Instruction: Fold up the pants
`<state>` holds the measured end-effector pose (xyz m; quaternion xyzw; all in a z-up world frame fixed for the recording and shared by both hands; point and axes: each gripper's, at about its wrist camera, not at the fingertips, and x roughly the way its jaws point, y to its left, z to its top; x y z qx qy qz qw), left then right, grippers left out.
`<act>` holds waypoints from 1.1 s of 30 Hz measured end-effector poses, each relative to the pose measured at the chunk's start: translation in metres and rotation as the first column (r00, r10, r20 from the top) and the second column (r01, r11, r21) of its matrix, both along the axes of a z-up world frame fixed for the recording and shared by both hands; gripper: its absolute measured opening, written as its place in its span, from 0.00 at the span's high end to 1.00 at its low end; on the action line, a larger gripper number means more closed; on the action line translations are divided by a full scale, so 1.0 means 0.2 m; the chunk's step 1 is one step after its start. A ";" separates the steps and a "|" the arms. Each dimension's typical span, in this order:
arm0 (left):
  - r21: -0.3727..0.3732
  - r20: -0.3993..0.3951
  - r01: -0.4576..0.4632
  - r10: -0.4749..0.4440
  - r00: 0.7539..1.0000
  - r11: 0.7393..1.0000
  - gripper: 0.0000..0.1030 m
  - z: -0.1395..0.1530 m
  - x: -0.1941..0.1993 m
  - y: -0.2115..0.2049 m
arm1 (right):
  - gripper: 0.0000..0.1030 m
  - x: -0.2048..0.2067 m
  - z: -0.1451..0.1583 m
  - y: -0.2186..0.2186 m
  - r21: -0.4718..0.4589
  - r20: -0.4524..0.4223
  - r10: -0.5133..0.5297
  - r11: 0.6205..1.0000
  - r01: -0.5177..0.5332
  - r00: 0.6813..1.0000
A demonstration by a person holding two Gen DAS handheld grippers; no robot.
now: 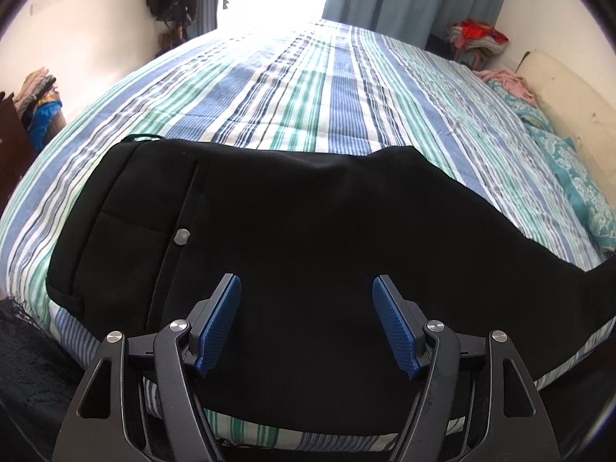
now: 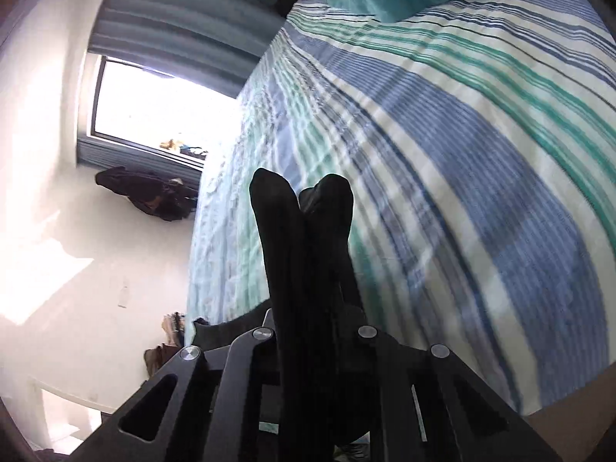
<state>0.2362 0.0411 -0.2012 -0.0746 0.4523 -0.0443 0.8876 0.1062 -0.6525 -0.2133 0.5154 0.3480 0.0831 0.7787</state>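
Observation:
Black pants [image 1: 292,231] lie across the near part of a striped bed, waistband and a grey pocket button [image 1: 181,237] to the left, legs running off to the right. My left gripper [image 1: 307,288] is open, its blue pads [image 1: 221,319] hovering just above the seat of the pants, holding nothing. In the right wrist view, tilted sideways, my right gripper [image 2: 308,308] is shut on the black pants' leg ends [image 2: 304,231], which stick up between the hidden fingers above the bed.
The striped blue, green and white bedsheet [image 1: 308,88] covers the bed. A teal pillow [image 1: 573,177] lies at the right edge by the wall. Clothes piles [image 1: 475,36] sit at the far right corner and at the left [image 1: 38,104]. Curtains and a bright window stand behind.

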 end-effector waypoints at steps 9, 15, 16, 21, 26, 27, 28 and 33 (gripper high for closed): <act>-0.129 0.024 -0.005 0.008 1.000 0.992 0.29 0.00 -0.02 0.09 | 0.87 0.26 0.22 1.00 0.164 0.218 0.103 0.977 -0.140 0.970; -0.181 0.044 0.010 -0.002 0.999 0.983 0.29 0.03 -0.04 0.15 | 0.83 0.54 0.13 1.84 -0.098 0.119 0.166 0.983 -0.154 0.979; -0.190 0.045 0.010 -0.001 0.999 0.982 0.29 0.03 -0.05 0.15 | 0.81 0.57 0.12 1.98 -0.171 0.092 0.187 0.971 -0.169 0.978; -0.206 0.044 0.032 -0.023 0.999 0.978 0.29 0.05 -0.08 0.15 | 0.40 0.53 0.11 2.40 -0.475 -0.011 0.270 0.846 -0.243 0.963; -0.303 0.087 0.244 -0.229 0.970 0.921 0.29 0.16 -0.15 -0.11 | 0.18 0.11 0.28 2.20 -0.691 0.075 0.222 0.715 -0.110 0.972; -0.321 0.098 0.301 -0.284 0.954 0.898 0.32 0.18 -0.16 -0.20 | 0.16 0.04 0.30 2.14 -0.708 0.091 0.193 0.703 -0.073 0.977; -0.326 0.103 0.351 -0.336 0.936 0.878 0.44 0.19 -0.15 -0.29 | 0.15 -0.03 0.30 2.08 -0.716 0.098 0.168 0.696 -0.048 0.981; -0.212 0.017 0.480 -0.488 0.873 0.851 0.57 0.13 -0.05 -0.73 | 0.15 -0.18 0.30 1.84 -0.620 0.100 0.013 0.783 0.052 0.995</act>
